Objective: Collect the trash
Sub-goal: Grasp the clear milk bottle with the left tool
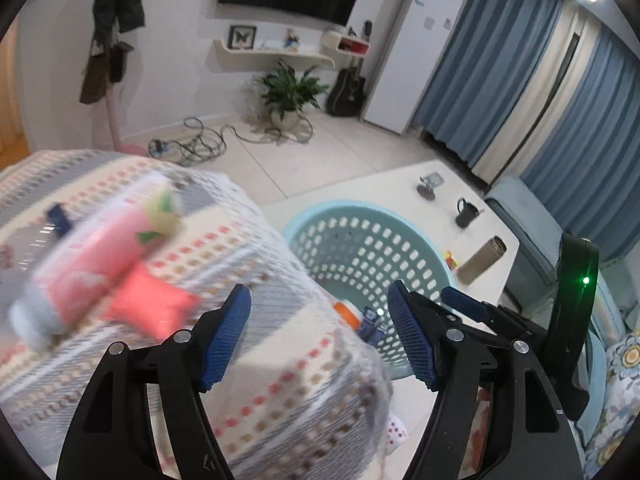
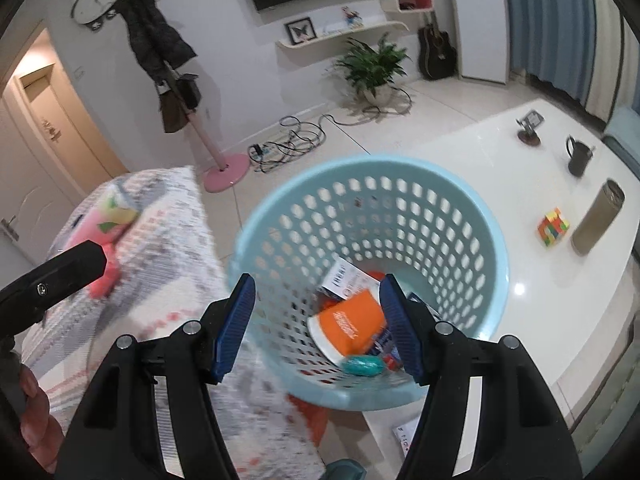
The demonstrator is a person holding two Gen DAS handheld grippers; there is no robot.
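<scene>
A light blue perforated basket (image 2: 400,216) stands on the white table and holds an orange cup (image 2: 352,326), a white box (image 2: 346,280) and a teal wrapper (image 2: 362,365). My right gripper (image 2: 318,330) is open and empty, hovering over the basket's near rim. My left gripper (image 1: 320,336) is open and empty above the patterned cloth (image 1: 260,280). On the cloth, blurred, lie a pink bottle (image 1: 92,264) and a red packet (image 1: 150,306). The basket also shows in the left wrist view (image 1: 360,240), with the right gripper (image 1: 472,308) beside it.
On the white table (image 2: 520,168) stand a black mug (image 2: 580,156), a brown flask (image 2: 596,218), a colour cube (image 2: 553,227) and a small stand (image 2: 529,128). Cables (image 2: 288,144), a coat rack (image 2: 224,168) and a plant (image 2: 374,68) are on the floor behind.
</scene>
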